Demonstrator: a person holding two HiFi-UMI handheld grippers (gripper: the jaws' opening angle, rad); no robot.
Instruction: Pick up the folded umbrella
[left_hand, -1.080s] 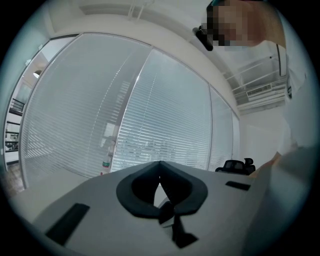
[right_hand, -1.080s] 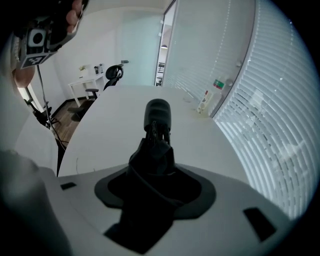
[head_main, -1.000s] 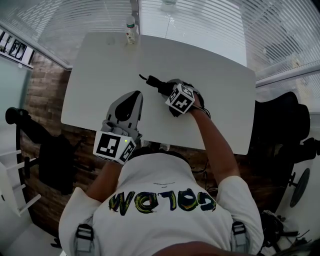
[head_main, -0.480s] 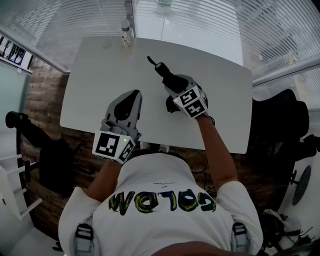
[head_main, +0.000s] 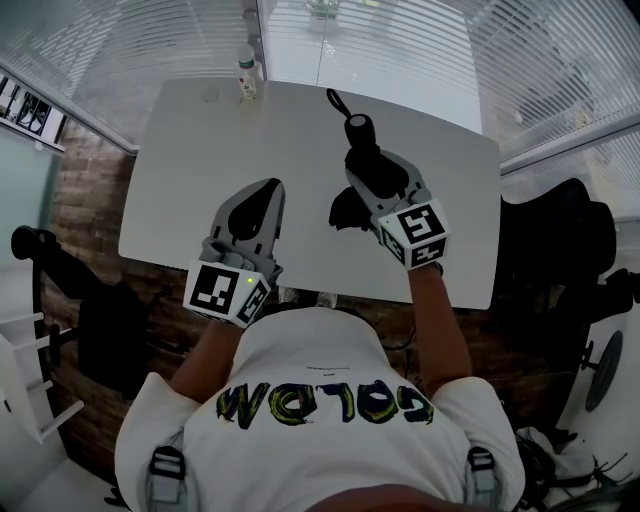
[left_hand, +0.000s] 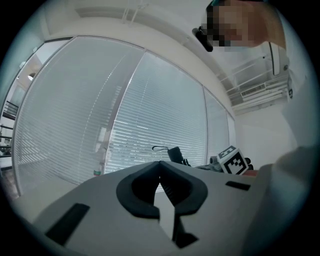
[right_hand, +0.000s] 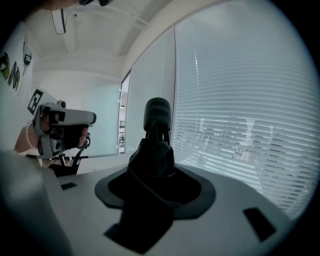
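The folded umbrella is black, with a stubby handle and a wrist loop pointing toward the window. My right gripper is shut on its middle and holds it up over the white table, loose fabric hanging below the jaws. In the right gripper view the umbrella fills the gap between the jaws. My left gripper hovers over the table's near left part, its tips together with nothing between them. In the left gripper view the umbrella handle shows beyond my left gripper.
A small bottle stands at the table's far edge by the blinds. A black office chair is to the right of the table, and another dark chair stands at the left near corner.
My right gripper has risen with the umbrella and swung it round, so the handle now points toward the window. The left gripper has barely moved.
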